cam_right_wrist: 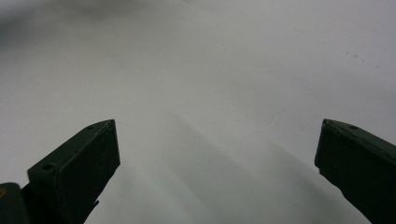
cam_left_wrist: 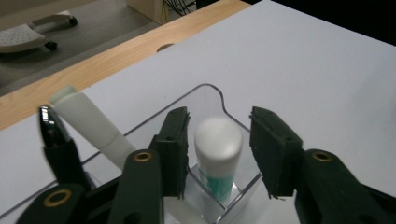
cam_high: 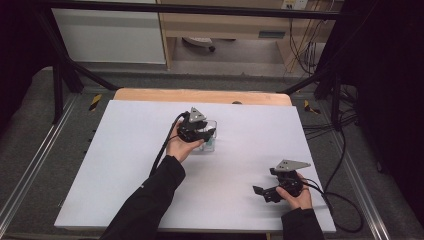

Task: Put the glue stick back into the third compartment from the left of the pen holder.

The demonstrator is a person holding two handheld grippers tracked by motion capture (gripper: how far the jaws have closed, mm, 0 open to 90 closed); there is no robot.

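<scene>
A clear plastic organizer with several compartments stands on the white table, a little behind its middle. A white-capped tube with a teal body stands upright in one front compartment. My left gripper is open, one jaw on each side of the cap with a small gap at both sides; in the high view the left gripper sits over the organizer. A second white tube leans in the compartment to the left. My right gripper is open wide above bare table, near the front right.
A dark object with a shiny edge stands in the organizer's left part. The white tabletop ends in a wooden strip at the back. Cables trail off the right side, and metal frame rails run alongside the table.
</scene>
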